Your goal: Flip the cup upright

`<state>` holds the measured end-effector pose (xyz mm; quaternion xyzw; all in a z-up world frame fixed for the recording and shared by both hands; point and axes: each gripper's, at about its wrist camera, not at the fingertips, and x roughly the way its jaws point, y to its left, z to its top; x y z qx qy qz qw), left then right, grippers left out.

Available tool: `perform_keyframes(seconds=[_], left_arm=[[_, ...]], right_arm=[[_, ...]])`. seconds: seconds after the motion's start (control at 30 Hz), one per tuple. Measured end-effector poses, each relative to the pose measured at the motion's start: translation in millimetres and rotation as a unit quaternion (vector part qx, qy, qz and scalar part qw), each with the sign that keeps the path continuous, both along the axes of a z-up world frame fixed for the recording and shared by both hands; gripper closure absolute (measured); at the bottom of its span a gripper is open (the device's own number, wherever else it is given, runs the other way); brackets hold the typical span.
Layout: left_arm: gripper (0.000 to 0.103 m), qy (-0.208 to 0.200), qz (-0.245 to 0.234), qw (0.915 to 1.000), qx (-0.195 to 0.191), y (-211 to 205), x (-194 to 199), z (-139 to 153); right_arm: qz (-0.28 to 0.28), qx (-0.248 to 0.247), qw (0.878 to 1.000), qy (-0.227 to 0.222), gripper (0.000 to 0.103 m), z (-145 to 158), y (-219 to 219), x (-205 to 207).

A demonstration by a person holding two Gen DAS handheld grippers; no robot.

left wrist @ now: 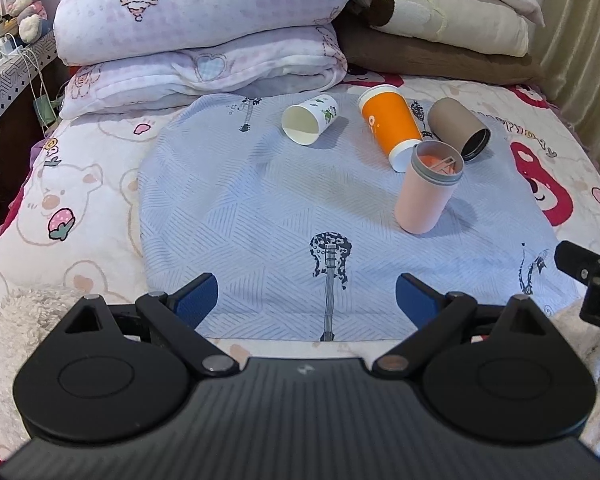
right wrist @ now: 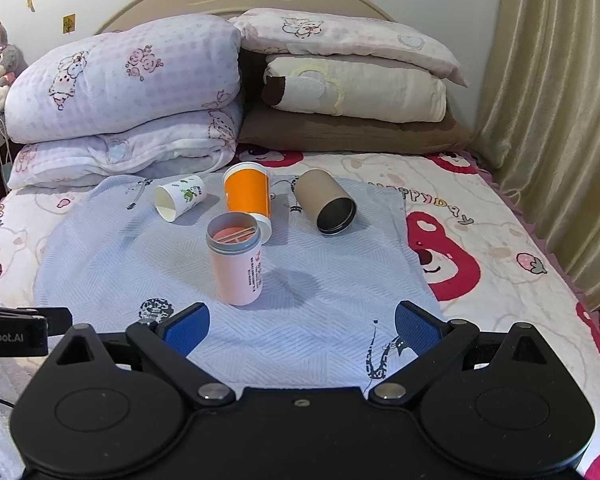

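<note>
On a light blue cloth (left wrist: pixel 260 208) (right wrist: pixel 320 288) on the bed are several cups. A pink cup (left wrist: pixel 426 188) (right wrist: pixel 236 260) stands upright, mouth up. A white paper cup (left wrist: pixel 309 119) (right wrist: pixel 180 197), an orange cup (left wrist: pixel 390 124) (right wrist: pixel 247 196) and a brown cup (left wrist: pixel 458 128) (right wrist: pixel 326 206) lie on their sides behind it. My left gripper (left wrist: pixel 308 300) is open and empty, near the cloth's front edge. My right gripper (right wrist: pixel 302 326) is open and empty, in front of the pink cup.
Folded quilts (left wrist: pixel 204 24) (right wrist: pixel 120 104) and stacked pillows (left wrist: pixel 440 20) (right wrist: pixel 352 80) fill the head of the bed. A curtain (right wrist: pixel 548 100) hangs at the right. A bedside stand with cables and a plush toy (left wrist: pixel 24 4) is at the left. The right gripper's body (left wrist: pixel 592 284) shows at the left view's right edge.
</note>
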<state>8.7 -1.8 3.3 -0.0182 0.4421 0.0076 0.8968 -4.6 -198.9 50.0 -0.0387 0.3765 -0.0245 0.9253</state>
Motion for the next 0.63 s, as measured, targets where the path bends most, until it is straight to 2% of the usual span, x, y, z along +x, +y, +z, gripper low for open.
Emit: perform_keyframes(seconds=[0.63], left_arm=[[0.006, 0.002, 0.006, 1.0, 0.002, -0.4, 0.8, -0.6]], right_arm=[[-0.001, -0.005, 1.0, -0.001, 0.002, -0.2, -2.7, -0.6]])
